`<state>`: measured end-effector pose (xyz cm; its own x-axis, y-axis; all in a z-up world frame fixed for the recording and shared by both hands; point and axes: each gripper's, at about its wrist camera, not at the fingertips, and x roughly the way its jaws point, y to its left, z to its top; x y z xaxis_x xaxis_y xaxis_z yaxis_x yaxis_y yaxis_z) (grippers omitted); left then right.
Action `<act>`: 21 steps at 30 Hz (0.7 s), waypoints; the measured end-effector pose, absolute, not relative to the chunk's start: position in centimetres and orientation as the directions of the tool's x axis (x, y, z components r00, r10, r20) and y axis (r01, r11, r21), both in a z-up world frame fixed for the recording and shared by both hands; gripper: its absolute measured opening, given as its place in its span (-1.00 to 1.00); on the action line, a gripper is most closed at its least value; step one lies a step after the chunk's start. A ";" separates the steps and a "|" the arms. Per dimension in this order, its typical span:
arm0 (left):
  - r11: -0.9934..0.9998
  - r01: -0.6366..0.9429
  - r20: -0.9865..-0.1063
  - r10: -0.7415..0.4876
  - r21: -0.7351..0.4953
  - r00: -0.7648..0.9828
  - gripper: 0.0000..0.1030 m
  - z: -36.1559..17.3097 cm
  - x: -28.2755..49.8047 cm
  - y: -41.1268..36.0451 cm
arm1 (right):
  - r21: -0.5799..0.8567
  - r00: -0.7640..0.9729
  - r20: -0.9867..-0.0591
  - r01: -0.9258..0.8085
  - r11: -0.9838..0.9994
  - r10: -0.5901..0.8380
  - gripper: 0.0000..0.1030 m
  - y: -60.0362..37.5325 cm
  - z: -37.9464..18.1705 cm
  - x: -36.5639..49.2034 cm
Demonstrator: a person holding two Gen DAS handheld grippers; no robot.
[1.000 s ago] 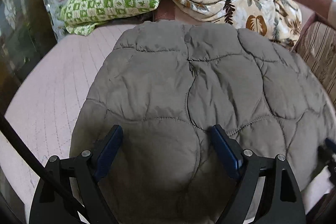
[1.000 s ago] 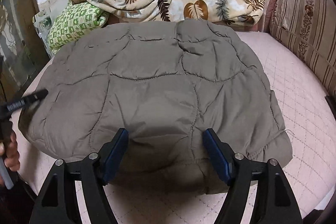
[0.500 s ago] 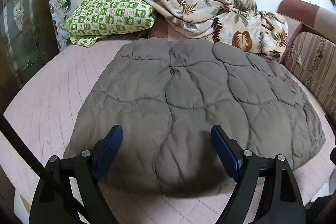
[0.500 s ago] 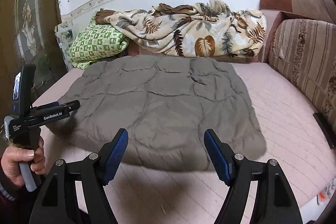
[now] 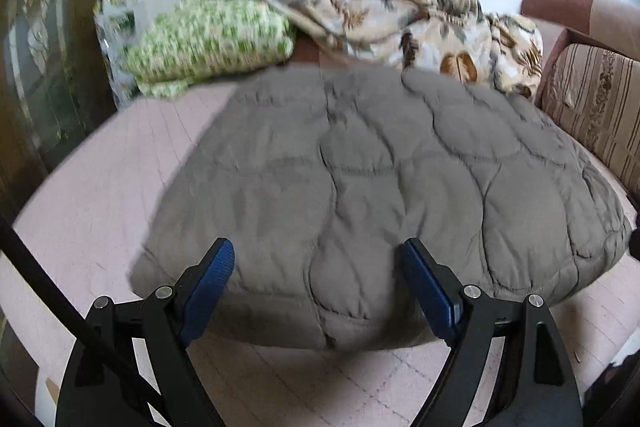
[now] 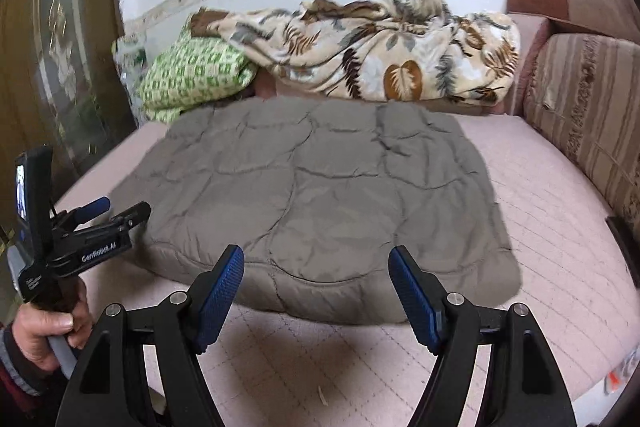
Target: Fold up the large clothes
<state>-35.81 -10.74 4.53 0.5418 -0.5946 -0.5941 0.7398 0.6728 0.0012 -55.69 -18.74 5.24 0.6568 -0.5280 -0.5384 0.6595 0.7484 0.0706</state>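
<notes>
- Left wrist view. The left gripper (image 5: 318,279) stood with its jaws wide apart and nothing between them, above the near edge of the quilt (image 5: 380,179). The quilt lay flat on the bed (image 5: 80,211) as a thick grey rectangle. One second earlier it had filled the frame right under the fingers; now its whole outline showed, so the gripper had drawn back. Beyond the quilt's far edge lay a green pillow (image 5: 212,39) and a leaf-print blanket (image 5: 420,23).
- Right wrist view. The right gripper (image 6: 316,285) was likewise spread and empty, short of the quilt's (image 6: 320,203) near edge, over bare bed (image 6: 560,227). The left gripper (image 6: 116,215) hovered off the quilt's near left corner, held in a hand (image 6: 48,331).
- Reading. Both tools had released and retreated; the fold appeared laid, and either another fold or the end of the task probably followed.
</notes>
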 end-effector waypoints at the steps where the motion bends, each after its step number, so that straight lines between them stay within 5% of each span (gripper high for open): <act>1: 0.674 0.738 -0.591 -0.598 -0.006 0.541 0.65 4.4 -35.6 -10.8 | 0.065 0.657 -0.543 0.654 0.753 -0.523 0.53 -18.9 4.8 -55.2; 13: 0.685 0.728 -0.585 -0.588 0.007 0.559 0.70 3.4 -35.5 -11.5 | 0.022 0.594 -0.609 0.675 0.737 -0.526 0.62 -21.3 0.4 -51.6; 21: 0.769 0.638 -0.522 -0.557 -0.031 0.646 0.69 5.0 -34.9 -8.4 | -0.073 0.636 -0.485 0.655 0.752 -0.600 0.62 -18.1 2.1 -51.7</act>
